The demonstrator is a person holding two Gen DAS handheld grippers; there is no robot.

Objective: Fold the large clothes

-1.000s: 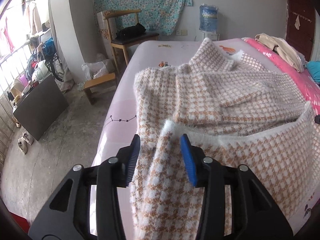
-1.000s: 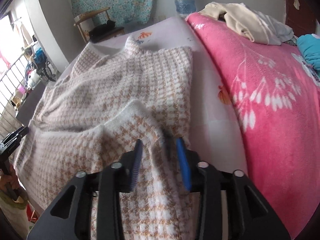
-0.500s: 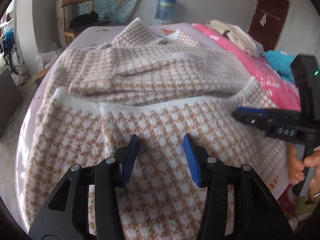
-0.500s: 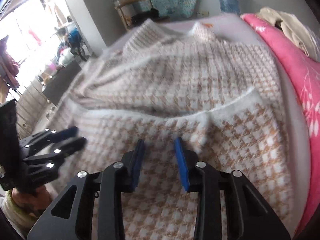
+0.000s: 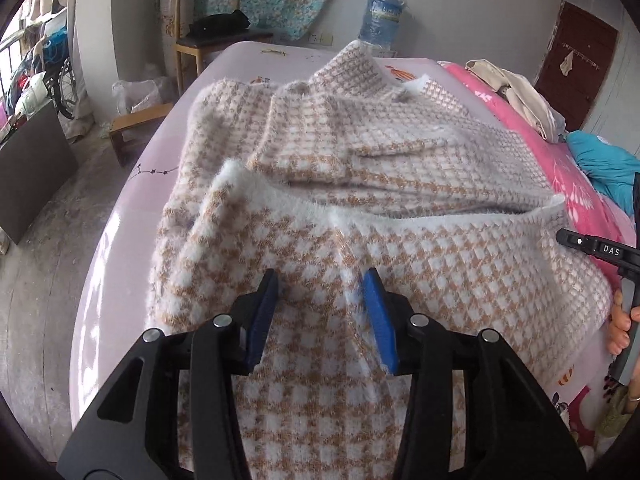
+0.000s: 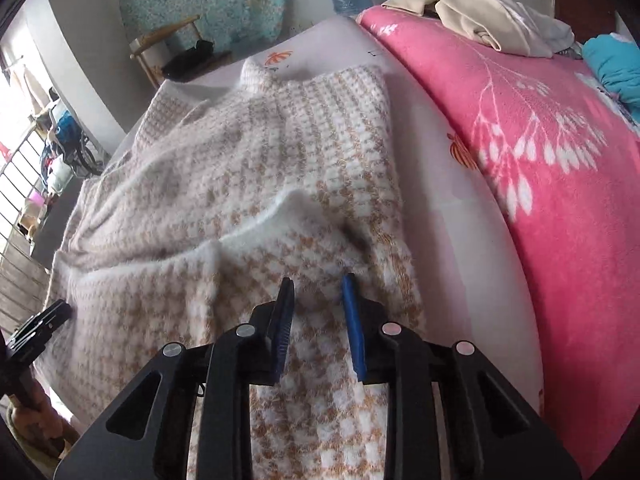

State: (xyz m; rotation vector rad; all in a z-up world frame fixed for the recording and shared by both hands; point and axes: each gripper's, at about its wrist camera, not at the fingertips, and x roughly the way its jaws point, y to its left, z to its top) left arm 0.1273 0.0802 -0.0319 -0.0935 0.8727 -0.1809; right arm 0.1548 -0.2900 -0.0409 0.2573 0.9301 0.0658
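Two blue-padded fingers of the left gripper [image 5: 322, 314] stand partly apart with a raised ridge of the houndstooth sweater [image 5: 360, 184] between them; whether the pads press it I cannot tell. Ahead of the fingers the sweater runs lengthwise away, collar at the far end, its white hem folded back toward the collar. It lies on a bed [image 5: 120, 220] with a pale lilac sheet. Beyond stand a wooden chair [image 5: 208, 36] and a water bottle [image 5: 380, 12].

From the right wrist, the right gripper [image 6: 318, 320] has its fingers closing, with sweater fabric bunched between them. Right of the fingers lies a pink blanket [image 6: 540, 160].
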